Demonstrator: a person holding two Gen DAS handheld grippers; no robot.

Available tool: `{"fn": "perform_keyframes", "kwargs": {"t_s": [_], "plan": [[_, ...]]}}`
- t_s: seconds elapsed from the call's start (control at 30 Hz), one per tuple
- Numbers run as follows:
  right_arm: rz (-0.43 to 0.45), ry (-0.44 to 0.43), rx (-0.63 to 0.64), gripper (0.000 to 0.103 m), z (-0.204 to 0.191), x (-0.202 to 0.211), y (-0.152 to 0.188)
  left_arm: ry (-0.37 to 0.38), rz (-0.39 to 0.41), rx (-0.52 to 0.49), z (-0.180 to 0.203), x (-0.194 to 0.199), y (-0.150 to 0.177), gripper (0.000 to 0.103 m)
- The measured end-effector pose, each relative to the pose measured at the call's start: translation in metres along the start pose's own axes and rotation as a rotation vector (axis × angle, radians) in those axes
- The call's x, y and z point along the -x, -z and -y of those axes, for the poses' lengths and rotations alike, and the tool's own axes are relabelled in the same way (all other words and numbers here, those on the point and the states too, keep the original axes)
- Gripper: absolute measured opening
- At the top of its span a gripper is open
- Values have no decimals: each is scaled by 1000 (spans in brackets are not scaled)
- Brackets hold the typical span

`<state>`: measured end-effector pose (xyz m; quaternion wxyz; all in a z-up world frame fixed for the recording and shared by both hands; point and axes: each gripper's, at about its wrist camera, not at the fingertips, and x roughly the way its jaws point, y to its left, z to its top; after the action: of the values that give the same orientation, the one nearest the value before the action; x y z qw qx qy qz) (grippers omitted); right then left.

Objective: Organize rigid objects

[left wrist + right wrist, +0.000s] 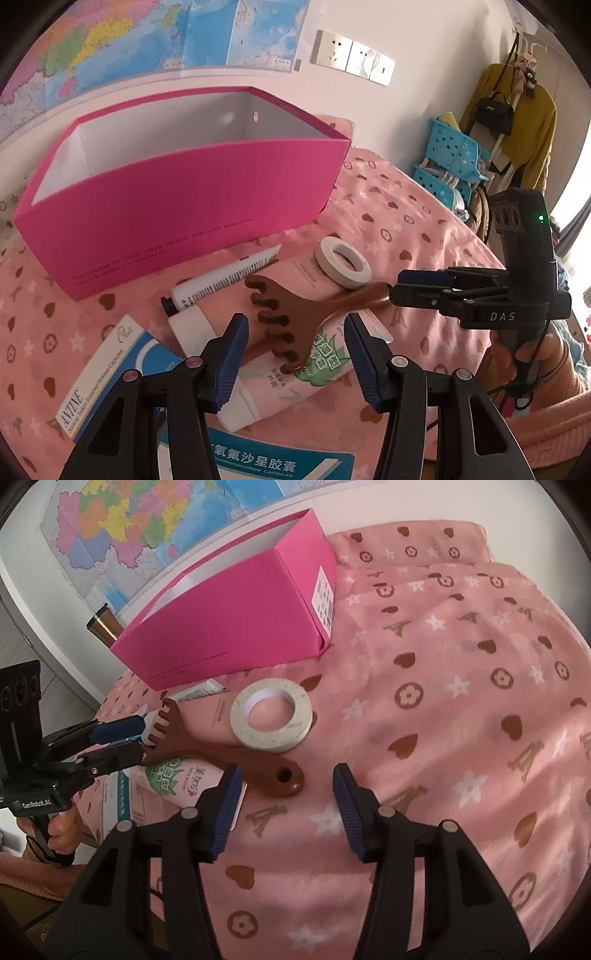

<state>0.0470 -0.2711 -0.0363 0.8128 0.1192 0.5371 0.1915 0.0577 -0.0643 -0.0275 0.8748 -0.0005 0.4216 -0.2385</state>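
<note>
Both grippers' jaws spread, empty; blue medicine box (122,369) shows fully in left view only.

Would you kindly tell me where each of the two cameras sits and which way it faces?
Left wrist: on the left tool, facing down over the wooden massager toward the pink box; its own open fingers show, plus the right tool and the hand holding it.
Right wrist: on the right tool, facing down at the pink blanket and tape roll; its own open fingers show, plus the left tool and its hand.
Shared: box, massager, tape roll, lotion tube.
</note>
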Motion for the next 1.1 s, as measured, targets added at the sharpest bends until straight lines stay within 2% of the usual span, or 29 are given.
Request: {"fn": "perform_keyframes", "kwargs": {"t_s": [0.27, 0.67, 0.83, 0.9, 0.97, 1.1], "plan": [[4, -3, 28, 53, -10, -8, 2, 49, -37, 34, -3, -11, 4, 52], [48, 47, 66, 54, -20, -11, 9, 35, -59, 39, 3, -19, 5, 49], [73, -6, -7, 53, -15, -8, 9, 20, -62, 42, 6, -21, 5, 49], [85, -34, -28, 53, -14, -6, 8, 19, -63, 45, 6, -22, 5, 46], [102, -41, -36, 53, -15, -3, 7, 22, -65, 51, 5, -22, 5, 39], [117, -62, -45, 53, -15, 0, 5, 41, -68, 68, 2, -23, 6, 38]]}}
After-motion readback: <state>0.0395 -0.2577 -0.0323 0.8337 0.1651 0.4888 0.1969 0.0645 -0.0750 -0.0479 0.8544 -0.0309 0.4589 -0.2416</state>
